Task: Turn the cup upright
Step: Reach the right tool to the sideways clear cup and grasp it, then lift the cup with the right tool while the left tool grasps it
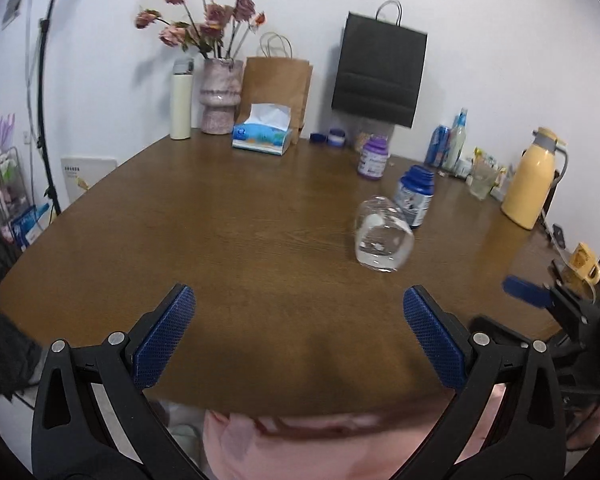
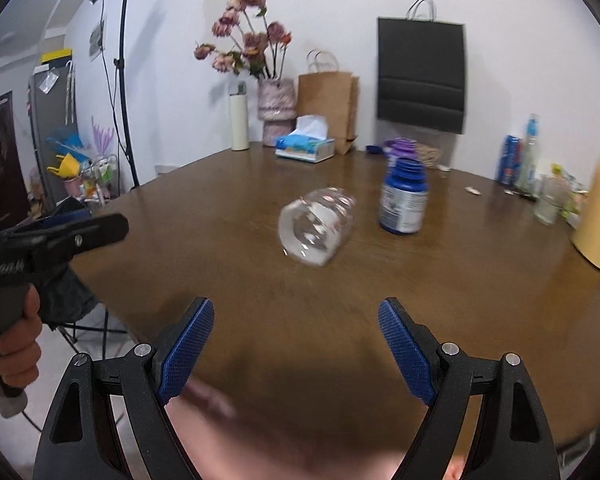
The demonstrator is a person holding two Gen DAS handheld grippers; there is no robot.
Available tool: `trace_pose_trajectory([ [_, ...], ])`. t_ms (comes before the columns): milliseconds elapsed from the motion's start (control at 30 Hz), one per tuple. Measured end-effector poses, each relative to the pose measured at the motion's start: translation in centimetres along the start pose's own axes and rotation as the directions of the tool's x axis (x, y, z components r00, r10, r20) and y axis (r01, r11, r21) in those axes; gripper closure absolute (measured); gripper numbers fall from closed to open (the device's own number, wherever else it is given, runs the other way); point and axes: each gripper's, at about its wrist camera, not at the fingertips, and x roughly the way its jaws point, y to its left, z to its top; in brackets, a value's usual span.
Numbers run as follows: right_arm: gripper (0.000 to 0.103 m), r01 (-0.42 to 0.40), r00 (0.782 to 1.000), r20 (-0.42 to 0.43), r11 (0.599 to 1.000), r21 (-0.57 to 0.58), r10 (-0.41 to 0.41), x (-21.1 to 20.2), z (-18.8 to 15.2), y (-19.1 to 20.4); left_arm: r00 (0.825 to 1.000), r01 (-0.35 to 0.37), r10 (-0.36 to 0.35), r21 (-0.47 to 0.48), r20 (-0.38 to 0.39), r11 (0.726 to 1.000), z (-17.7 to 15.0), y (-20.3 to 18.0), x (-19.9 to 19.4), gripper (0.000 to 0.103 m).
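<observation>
A clear glass cup (image 1: 383, 236) lies on its side on the brown wooden table (image 1: 228, 220), its open mouth towards me. It also shows in the right wrist view (image 2: 316, 226), ahead of the fingers. My left gripper (image 1: 299, 300) is open and empty near the table's front edge, well short and left of the cup. My right gripper (image 2: 296, 312) is open and empty, short of the cup. The right gripper's blue tip also shows at the right edge of the left wrist view (image 1: 526, 290). The left gripper shows in a hand in the right wrist view (image 2: 60, 236).
A blue jar (image 2: 403, 198) stands just right of the cup. A purple jar (image 1: 373, 158), tissue box (image 1: 262, 136), vase of flowers (image 1: 220, 96), white bottle (image 1: 181, 98), paper bags (image 1: 278, 84) and a yellow jug (image 1: 534, 178) stand along the back and right edges.
</observation>
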Motion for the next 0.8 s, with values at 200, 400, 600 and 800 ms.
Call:
trace_pose_trajectory([
  [200, 0.014, 0.008, 1.0, -0.031, 0.995, 0.1, -0.005, 7.0, 5.3, -1.1, 0.999, -0.054, 0.054, -0.011, -0.005, 0.999, 2.2, 1.7, 3.4, 0.0],
  [400, 0.014, 0.107, 0.985, -0.149, 0.985, 0.133, -0.087, 14.5, 8.3, -2.3, 0.997, -0.066, 0.064, -0.048, -0.038, 0.997, 3.4, 3.7, 5.8, 0.0],
  [600, 0.034, 0.002, 0.971, -0.238, 0.986, 0.164, 0.038, 17.7, 7.1, -3.5, 0.996, -0.059, 0.061, 0.023, -0.07, 0.998, 3.7, 3.9, 7.7, 0.0],
  [800, 0.034, -0.345, 0.917, -0.261, 0.928, -0.14, 0.301, 13.3, 4.1, 2.4, 0.983, 0.084, -0.09, -0.046, -0.159, 0.995, 4.3, 4.0, 9.8, 0.0],
])
